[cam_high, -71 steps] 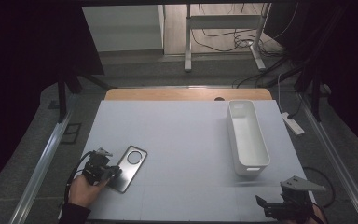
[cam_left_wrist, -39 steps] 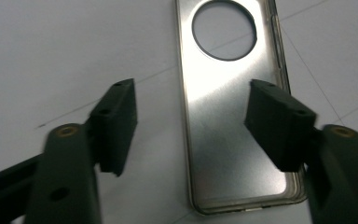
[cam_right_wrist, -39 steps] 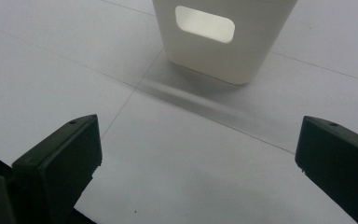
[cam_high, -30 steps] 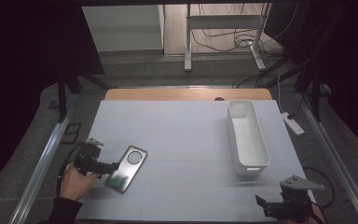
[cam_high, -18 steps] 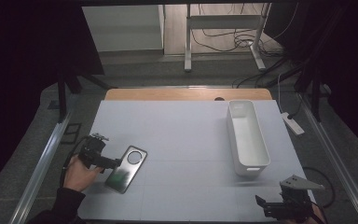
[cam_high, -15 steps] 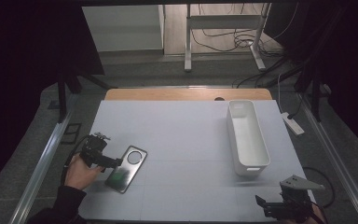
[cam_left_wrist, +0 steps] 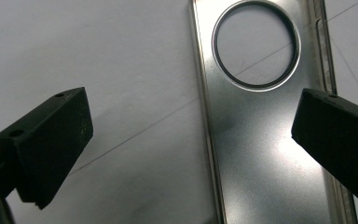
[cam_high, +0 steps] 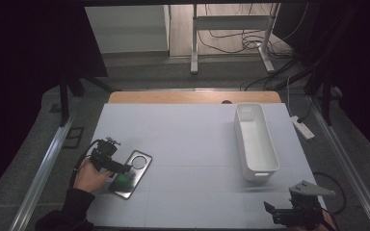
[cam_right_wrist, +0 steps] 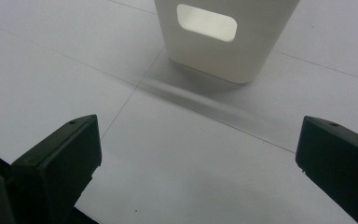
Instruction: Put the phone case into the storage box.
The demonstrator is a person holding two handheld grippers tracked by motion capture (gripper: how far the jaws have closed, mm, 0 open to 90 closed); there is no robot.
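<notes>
— Lower left of the high view: what lies there?

— A silvery metal plate (cam_high: 131, 173) with a round hole near its upper end, flat on the white table (cam_high: 192, 144). The left gripper (cam_high: 120, 169) sits at its left edge, held by the person's left hand (cam_high: 90, 177), with the tips reaching over the plate's left half.

— And how do the jaws stand?

— Spread wide. In the left gripper view the left gripper (cam_left_wrist: 191, 140) has one black jaw at the lower left of the frame, over bare table, and the other at the right edge, over the plate's far long side. The metal plate (cam_left_wrist: 256, 130) runs up the right half of that frame, its round hole (cam_left_wrist: 257, 44) near the top, beyond the jaws. Whether the jaws touch the plate, I cannot tell.

— The other claw?

— The right gripper (cam_high: 289, 216) is at the bottom right of the high view, well apart from the plate. In the right gripper view its jaws are also spread, with bare table between them, and the white bin (cam_right_wrist: 223, 32) stands ahead at the top of the frame, its end wall with a handle slot facing the camera. In the high view the white bin (cam_high: 255, 142) lies right of centre.
</notes>
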